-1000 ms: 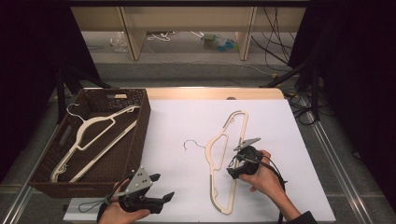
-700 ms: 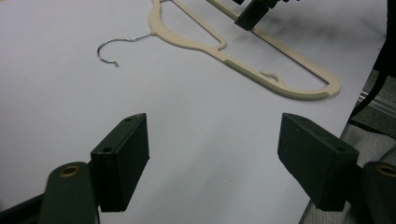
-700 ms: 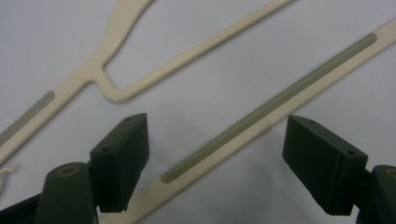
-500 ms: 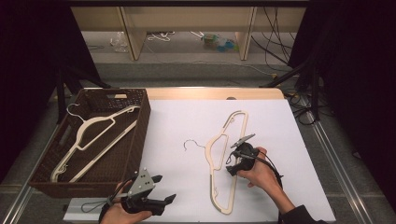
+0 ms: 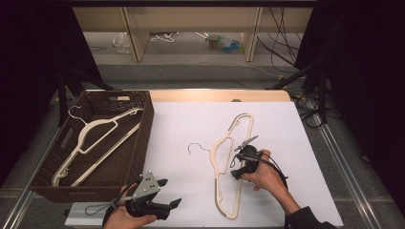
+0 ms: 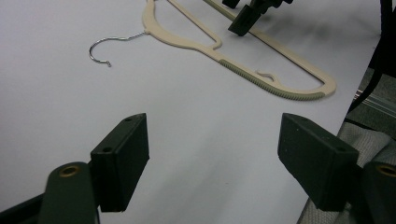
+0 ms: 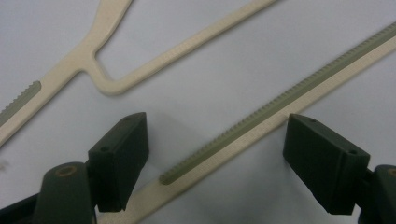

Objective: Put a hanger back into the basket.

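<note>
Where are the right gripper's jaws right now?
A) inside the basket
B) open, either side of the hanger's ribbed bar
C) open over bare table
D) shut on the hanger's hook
B: in the right gripper view, the right gripper has its jaws apart with the hanger and its ribbed bar running between them.

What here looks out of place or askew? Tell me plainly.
Nothing looks damaged or spilled. One cream plastic hanger with a metal hook lies loose on the white table sheet, while its twin already sits in the dark brown woven basket. The right hand-held gripper hovers open over the loose one's ribbed bar.
</note>
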Motion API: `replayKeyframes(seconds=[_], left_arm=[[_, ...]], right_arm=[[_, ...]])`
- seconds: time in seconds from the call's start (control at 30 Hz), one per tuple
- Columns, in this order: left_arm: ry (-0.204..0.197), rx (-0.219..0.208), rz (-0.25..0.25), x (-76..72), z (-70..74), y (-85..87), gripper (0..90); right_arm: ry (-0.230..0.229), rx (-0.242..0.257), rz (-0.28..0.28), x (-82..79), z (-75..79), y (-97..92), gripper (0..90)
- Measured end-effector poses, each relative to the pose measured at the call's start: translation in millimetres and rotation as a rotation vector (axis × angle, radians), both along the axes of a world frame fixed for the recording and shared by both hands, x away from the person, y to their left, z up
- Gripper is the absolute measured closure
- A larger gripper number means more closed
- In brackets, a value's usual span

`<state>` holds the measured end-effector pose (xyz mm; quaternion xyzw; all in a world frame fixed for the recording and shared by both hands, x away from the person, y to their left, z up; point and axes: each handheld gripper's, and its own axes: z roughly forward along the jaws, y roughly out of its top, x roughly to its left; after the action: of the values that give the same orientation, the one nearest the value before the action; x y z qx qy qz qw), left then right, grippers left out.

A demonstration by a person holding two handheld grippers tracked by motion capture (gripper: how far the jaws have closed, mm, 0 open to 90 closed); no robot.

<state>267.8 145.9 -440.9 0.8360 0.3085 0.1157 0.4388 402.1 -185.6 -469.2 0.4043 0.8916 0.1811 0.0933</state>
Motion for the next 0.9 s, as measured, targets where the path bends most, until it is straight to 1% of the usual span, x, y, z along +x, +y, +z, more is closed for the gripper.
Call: replayKeyframes(seconds=[0.07,0.1,0.17,0.23,0.27,0.3,0.33,0.37,0.4,0.43,0.47,0.5,0.53,0.57,0.63,0.67,0.7,0.73,0.83,0.87,0.9], left_arm=[[-0.003,0.001,0.000,-0.6,-0.2,0.0,25.1],[-0.023,0.008,-0.001,-0.4,-0.1,0.0,25.0],[-0.014,-0.005,0.013,-0.8,-0.3,-0.6,25.0],[-0.011,-0.003,0.007,-0.8,-0.5,-0.4,25.0],[-0.018,0.007,0.003,-0.5,-0.4,-0.1,24.9],[-0.027,0.030,-0.013,0.3,0.5,1.0,24.9],[-0.027,0.035,-0.019,0.0,1.1,1.2,24.8],[-0.004,0.010,-0.006,-2.0,0.2,-0.4,24.8],[-0.022,0.035,-0.017,-1.6,0.0,0.8,24.8],[-0.031,0.030,-0.020,-2.6,0.2,0.2,24.8],[-0.019,-0.002,-0.003,-3.8,-1.0,-1.6,24.8],[-0.017,0.018,-0.012,-3.4,0.3,-0.2,24.8],[-0.018,0.007,-0.011,-4.3,-0.1,-0.4,24.8],[-0.024,0.015,-0.016,-4.6,-0.2,0.6,24.8],[-0.038,0.013,-0.010,-4.9,-0.1,1.4,24.8],[-0.036,0.013,-0.007,-4.8,0.1,1.3,24.8],[-0.034,-0.009,0.000,-5.2,-0.5,-0.2,24.8],[-0.029,0.002,0.000,-5.2,-0.1,0.0,24.8],[-0.017,0.007,-0.011,-4.7,-0.1,-0.2,24.7],[-0.022,-0.002,-0.005,-5.2,-0.4,-1.4,24.7],[-0.032,-0.006,-0.008,-5.0,-1.0,-1.6,24.7]], right_arm=[[0.004,-0.002,-0.003,0.7,0.3,0.9,23.3],[0.009,-0.007,-0.004,1.0,0.4,1.2,23.3],[0.017,-0.016,-0.011,1.3,1.2,1.7,23.5],[0.030,-0.024,-0.020,1.5,1.9,2.3,23.9],[0.037,-0.031,-0.022,1.8,2.4,2.7,24.1],[0.042,-0.034,-0.024,1.8,2.7,3.1,24.4],[0.053,-0.043,-0.023,2.2,3.2,3.7,24.7],[0.053,-0.047,-0.022,2.4,3.2,4.1,24.9],[0.062,-0.055,-0.025,2.4,3.7,5.0,25.1],[0.062,-0.057,-0.024,3.0,3.4,5.1,25.2],[0.067,-0.060,-0.016,4.2,3.6,4.8,25.3],[0.073,-0.065,-0.019,5.1,3.7,5.3,25.4],[0.077,-0.066,-0.021,5.4,3.7,5.9,25.5],[0.084,-0.069,-0.020,6.0,4.1,5.7,25.8],[0.088,-0.070,-0.022,7.8,4.0,5.4,26.9],[0.111,-0.074,-0.037,8.3,5.1,7.1,27.0],[0.114,-0.086,-0.033,9.4,5.4,7.7,27.0],[0.107,-0.093,-0.019,10.8,5.0,7.9,27.0],[0.130,-0.105,-0.029,10.9,5.9,10.9,27.4],[0.123,-0.110,-0.012,12.2,5.7,10.2,27.6],[0.131,-0.109,-0.013,12.0,6.0,10.1,28.0]])
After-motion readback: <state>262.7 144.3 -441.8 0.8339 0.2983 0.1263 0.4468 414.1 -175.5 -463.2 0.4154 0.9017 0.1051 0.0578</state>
